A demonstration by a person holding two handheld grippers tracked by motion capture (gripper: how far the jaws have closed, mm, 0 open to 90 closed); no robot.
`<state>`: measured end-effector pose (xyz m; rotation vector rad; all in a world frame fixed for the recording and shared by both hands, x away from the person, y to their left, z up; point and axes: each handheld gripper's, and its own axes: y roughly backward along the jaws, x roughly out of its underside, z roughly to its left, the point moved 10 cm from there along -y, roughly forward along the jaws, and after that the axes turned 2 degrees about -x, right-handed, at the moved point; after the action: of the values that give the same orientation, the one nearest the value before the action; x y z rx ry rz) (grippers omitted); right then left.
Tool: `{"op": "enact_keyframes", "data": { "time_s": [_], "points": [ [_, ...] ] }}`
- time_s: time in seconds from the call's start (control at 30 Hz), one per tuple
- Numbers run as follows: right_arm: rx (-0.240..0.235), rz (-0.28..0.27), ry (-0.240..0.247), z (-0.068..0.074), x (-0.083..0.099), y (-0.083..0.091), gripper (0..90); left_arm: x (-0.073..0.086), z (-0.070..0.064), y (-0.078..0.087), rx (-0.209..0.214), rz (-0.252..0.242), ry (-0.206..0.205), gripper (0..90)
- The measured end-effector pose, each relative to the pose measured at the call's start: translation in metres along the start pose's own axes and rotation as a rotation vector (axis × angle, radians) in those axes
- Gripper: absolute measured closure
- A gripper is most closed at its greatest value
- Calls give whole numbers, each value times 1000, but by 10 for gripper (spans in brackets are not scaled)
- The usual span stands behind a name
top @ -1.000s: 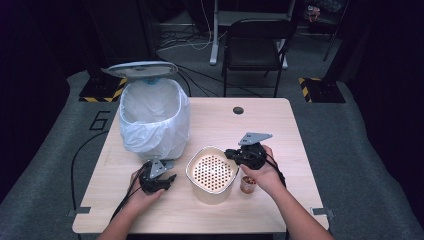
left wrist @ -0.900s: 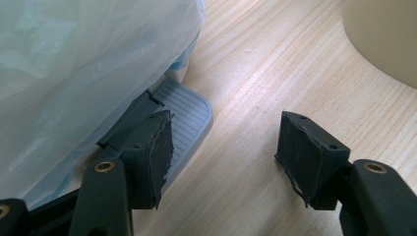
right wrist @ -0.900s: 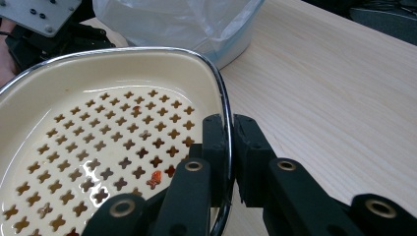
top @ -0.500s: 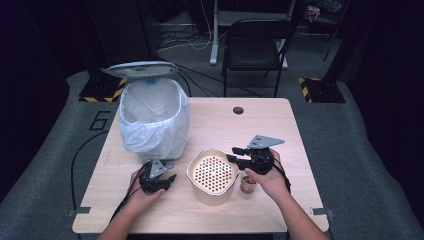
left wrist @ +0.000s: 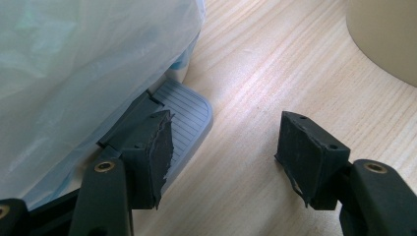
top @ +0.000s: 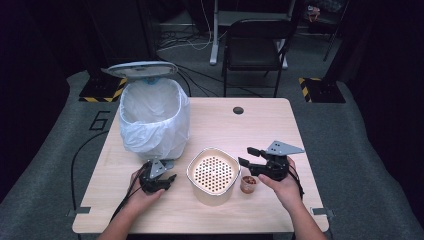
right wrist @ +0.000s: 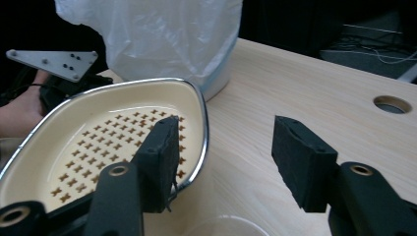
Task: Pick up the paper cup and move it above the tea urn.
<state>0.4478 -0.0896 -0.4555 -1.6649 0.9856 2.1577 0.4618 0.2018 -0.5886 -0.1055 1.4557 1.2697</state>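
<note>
A cream container (top: 213, 175) with a perforated insert sits near the table's front, its steel rim (right wrist: 201, 123) close to my right jaws. My right gripper (top: 246, 155) hovers open just right of it, above a small cup (top: 248, 183) of brown bits; nothing lies between its jaws (right wrist: 223, 147). My left gripper (top: 169, 181) rests open on the table left of the container, below a bin lined with a white bag (top: 154, 120). In the left gripper view, the open jaws (left wrist: 223, 147) point at the bin's grey foot pedal (left wrist: 184, 110).
The bin's lid (top: 142, 69) stands raised behind the bag (right wrist: 162, 34). A round cable hole (top: 238, 110) is at the table's far edge. Bare wood (top: 260, 125) stretches beyond the container. A black chair (top: 255, 45) stands past the table.
My right gripper has drawn back to the right and slightly toward me, off the container's edge, showing more of the small cup. The left gripper has stayed put.
</note>
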Motion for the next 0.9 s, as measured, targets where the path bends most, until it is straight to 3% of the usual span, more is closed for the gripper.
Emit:
{"op": "enact_keyframes", "data": {
  "time_s": [0.2, 0.3, 0.67, 0.9],
  "points": [
    [29, -31, -19, -5, 6, 12, 367, 0, 0, 0, 2, 1, -2, 382],
    [18, -39, -16, -4, 10, 16, 318, 0, 0, 0, 2, -1, 0, 382],
    [32, 2, 5, -2, 32, 17, 159, 0, 0, 0, 1, -1, -1, 382],
    [14, 14, -3, 1, 42, 15, 140, 0, 0, 0, 1, -1, 1, 382]
  ]
}}
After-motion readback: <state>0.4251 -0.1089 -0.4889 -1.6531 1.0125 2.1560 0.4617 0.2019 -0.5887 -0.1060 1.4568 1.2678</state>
